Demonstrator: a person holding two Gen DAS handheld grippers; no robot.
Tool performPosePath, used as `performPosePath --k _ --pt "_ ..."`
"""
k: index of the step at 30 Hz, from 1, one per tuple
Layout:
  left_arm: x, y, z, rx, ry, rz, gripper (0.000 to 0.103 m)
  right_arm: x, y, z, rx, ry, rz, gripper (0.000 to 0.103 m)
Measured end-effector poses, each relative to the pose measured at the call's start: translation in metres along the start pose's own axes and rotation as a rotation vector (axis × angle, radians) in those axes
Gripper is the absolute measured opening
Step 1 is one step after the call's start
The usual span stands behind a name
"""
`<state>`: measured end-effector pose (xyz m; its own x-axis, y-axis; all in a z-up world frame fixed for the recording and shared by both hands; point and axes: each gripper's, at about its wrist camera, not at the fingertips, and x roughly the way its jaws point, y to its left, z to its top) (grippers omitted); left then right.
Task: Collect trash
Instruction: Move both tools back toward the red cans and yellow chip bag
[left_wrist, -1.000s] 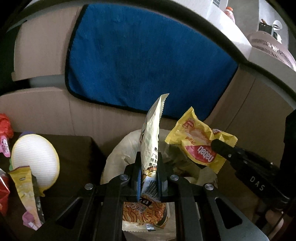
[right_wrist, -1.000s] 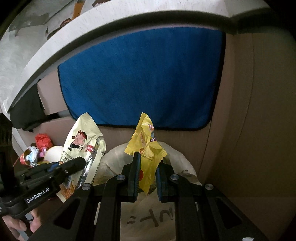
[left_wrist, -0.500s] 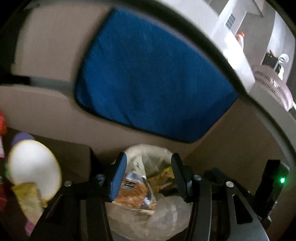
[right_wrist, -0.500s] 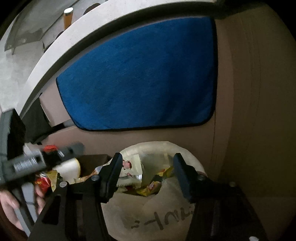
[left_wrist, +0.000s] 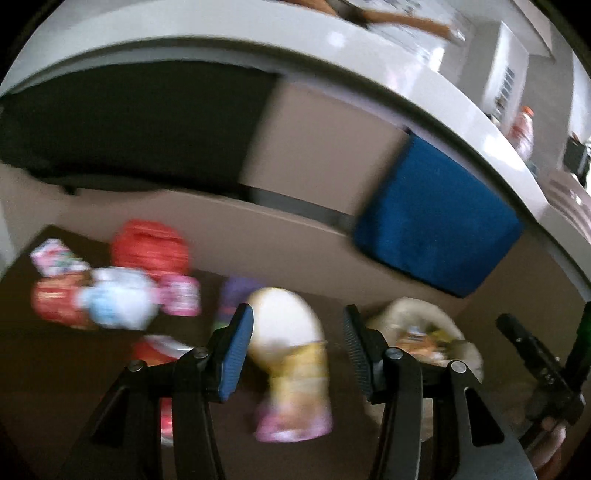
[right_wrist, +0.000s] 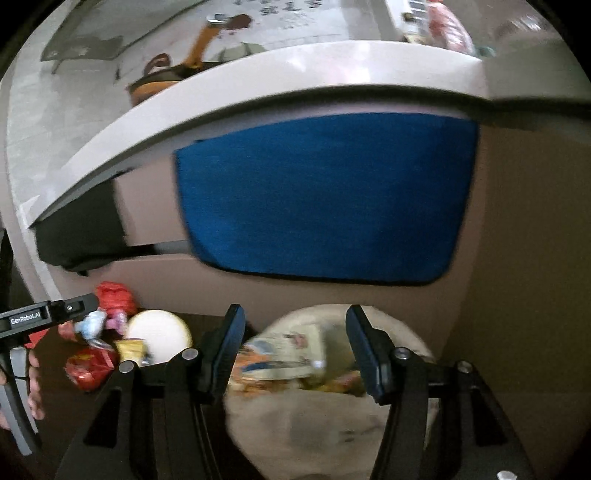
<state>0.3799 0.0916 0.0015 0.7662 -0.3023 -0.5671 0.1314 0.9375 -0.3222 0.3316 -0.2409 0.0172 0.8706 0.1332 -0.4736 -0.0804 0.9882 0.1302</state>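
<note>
My left gripper (left_wrist: 297, 349) is open and empty above the dark table (left_wrist: 66, 369), over a white oval disc (left_wrist: 284, 321) and a yellow-and-pink wrapper (left_wrist: 299, 391). Several blurred wrappers (left_wrist: 110, 291), red, pink and pale blue, lie to the left on the table. The beige trash bag (left_wrist: 424, 343) with wrappers inside stands to the right. My right gripper (right_wrist: 295, 349) is open and empty above the trash bag (right_wrist: 325, 417), where a pale noodle packet (right_wrist: 284, 350) and yellow wrappers lie. The left gripper (right_wrist: 48, 314) shows at the left edge of the right wrist view.
A blue cloth (right_wrist: 325, 199) hangs on the tan cabinet front behind the bag, under a white counter (right_wrist: 258, 81). Tan panels close in the right side. A hand (right_wrist: 33, 391) holds the left tool. The right gripper (left_wrist: 535, 365) shows at the right edge of the left wrist view.
Both grippers opened and let their packets fall into the bag. The left gripper then swung left over the table's wrappers; the right one drew back and up a little.
</note>
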Motion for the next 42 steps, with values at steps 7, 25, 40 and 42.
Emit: performPosePath --k 7,25,40,42 --pt "-0.031 0.067 -0.018 -0.086 0.006 0.055 0.051 0.014 0.057 -0.007 -0.068 0.035 0.093 0.055" --pt "0.032 0.085 -0.072 -0.273 0.086 0.126 0.054 0.036 0.079 -0.041 -0.076 0.138 0.157 0.055" --pt "0.056 0.080 -0.077 -0.351 0.191 0.109 0.060 0.035 0.089 -0.058 -0.098 0.164 0.157 0.055" --pt "0.051 0.080 -0.077 -0.311 0.168 0.114 0.059 0.034 0.090 -0.060 -0.097 0.169 0.162 0.055"
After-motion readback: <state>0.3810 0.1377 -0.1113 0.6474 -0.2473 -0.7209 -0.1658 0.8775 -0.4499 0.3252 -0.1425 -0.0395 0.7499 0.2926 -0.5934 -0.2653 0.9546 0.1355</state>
